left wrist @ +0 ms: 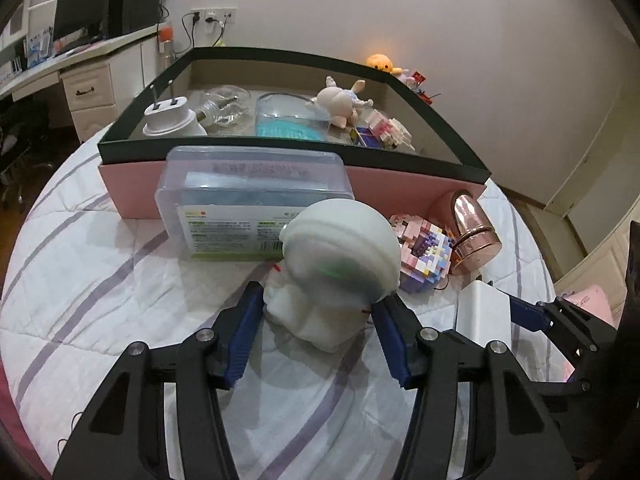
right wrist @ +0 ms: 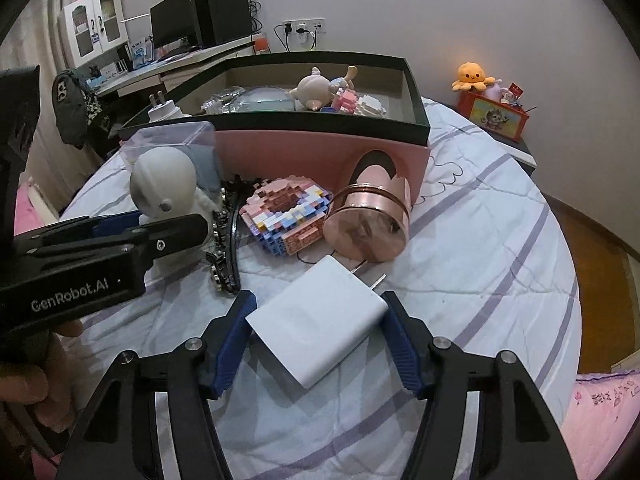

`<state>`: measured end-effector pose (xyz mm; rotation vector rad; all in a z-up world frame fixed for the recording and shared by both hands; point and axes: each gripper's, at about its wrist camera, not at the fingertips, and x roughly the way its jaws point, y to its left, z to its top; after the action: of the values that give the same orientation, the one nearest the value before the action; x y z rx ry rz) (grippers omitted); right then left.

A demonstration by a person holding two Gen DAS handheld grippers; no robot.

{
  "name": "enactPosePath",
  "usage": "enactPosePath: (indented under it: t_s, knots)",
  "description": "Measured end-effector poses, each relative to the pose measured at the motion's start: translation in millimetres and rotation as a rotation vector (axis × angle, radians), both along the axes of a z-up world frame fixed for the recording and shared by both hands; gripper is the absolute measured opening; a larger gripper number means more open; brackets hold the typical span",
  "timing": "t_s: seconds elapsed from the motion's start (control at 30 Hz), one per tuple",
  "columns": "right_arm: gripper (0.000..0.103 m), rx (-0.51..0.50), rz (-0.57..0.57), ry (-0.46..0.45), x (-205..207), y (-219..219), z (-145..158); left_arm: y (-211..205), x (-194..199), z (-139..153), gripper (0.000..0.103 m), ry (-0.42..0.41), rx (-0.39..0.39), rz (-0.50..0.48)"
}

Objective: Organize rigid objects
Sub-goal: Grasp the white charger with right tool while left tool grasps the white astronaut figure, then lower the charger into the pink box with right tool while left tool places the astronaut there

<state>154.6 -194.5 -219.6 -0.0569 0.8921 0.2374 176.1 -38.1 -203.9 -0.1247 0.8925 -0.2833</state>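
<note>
Partly hidden: left fingers (left wrist: 318, 312) around astronaut figure (left wrist: 336, 264), right fingers (right wrist: 318, 320) around charger (right wrist: 316, 320)

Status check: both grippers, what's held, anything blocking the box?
Left gripper shut on white figurine. Right gripper shut on white charger. Clear plastic case stands before pink box.

A: So where's everything sitting?

B: Figurine (left wrist: 340, 264) is in front of the plastic case (left wrist: 252, 200), and the box (left wrist: 288, 178) is right behind that. Block donut (right wrist: 286, 216) lies right of the figurine, metal cap (right wrist: 370, 224) further right, charger (right wrist: 320, 322) in front of both.
</note>
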Motion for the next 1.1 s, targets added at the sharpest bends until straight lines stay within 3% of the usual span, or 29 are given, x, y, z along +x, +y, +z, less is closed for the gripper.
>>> enactPosePath:
  t_s: [0.4, 0.63, 1.1]
  knots:
    - [0.065, 0.017, 0.004, -0.018, -11, 2, 12, 9, -11, 5, 0.056, -0.011, 0.017, 0.008]
    - [0.065, 0.019, 0.003, -0.013, -12, 2, 12, 3, 10, -8, 0.055, 0.023, 0.053, 0.018]
    - [0.065, 0.038, 0.008, -0.059, -14, 3, 32, 16, -15, 21, 0.054, -0.059, 0.038, 0.02]
